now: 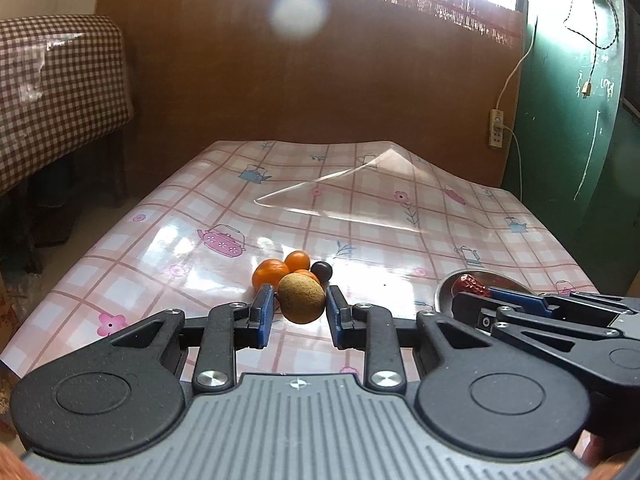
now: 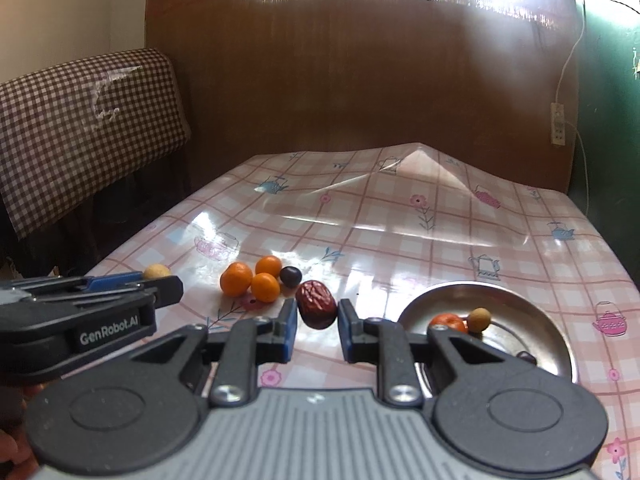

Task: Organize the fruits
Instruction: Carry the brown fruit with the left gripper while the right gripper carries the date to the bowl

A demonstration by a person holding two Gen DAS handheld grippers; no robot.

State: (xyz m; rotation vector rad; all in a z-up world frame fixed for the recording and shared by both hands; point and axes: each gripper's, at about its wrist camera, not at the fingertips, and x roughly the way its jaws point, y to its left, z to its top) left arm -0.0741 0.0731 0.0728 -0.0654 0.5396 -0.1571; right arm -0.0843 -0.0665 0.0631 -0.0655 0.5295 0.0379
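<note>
The left gripper (image 1: 301,309) is pinching a tan, rough-skinned round fruit, probably a longan (image 1: 301,298), between its blue pads, holding it above the near part of the table (image 1: 360,216). The right gripper (image 2: 317,312) is clamping a wrinkled red jujube (image 2: 317,304) the same way, just left of the steel plate (image 2: 532,312) that is sitting near the table's near right edge. Three small oranges (image 2: 256,280) and a dark grape-like fruit (image 2: 290,275) are lying bunched together on the tablecloth toward the near left. The plate is already carrying an orange (image 2: 448,322), a second longan (image 2: 479,319) and a dark fruit at its near rim. Both hands appear to be carrying their pickups; the next move calls for bringing each fruit over the plate, lowering it close and parting the pads gently so nothing rolls off the shallow rim.
</note>
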